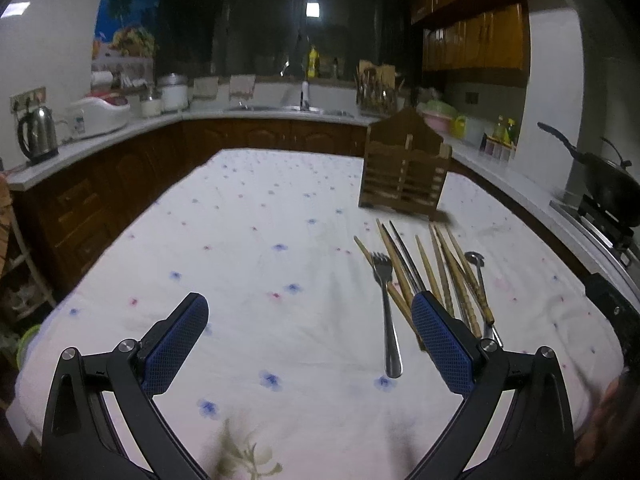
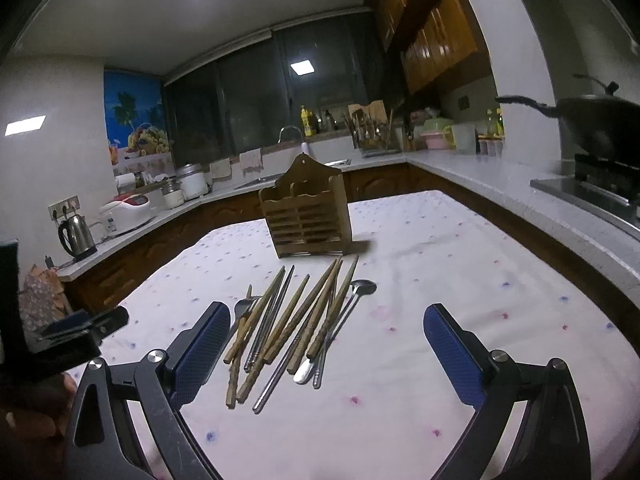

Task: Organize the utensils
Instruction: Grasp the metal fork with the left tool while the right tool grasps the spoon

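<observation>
Start of sorting, nothing moved yet: L gripper (image 1: pixel 310 344) and R gripper (image 2: pixel 326 342) both released, empty, over utensils (image 2: pixel 296 320) loose on cloth (image 2: pixel 460 280) before holder (image 2: pixel 306 220); next, prob. pinch one chopstick.

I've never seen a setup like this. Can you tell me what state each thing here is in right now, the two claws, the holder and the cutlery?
Left gripper: open, holding nothing.
Right gripper: open, holding nothing.
Brown slatted wooden utensil holder: upright, appears empty.
Wooden chopsticks: loose pile, lying flat.
Silver metal fork: lying flat.
Silver metal spoon: lying flat beside the pile.
Black wok: on the stove.
</observation>
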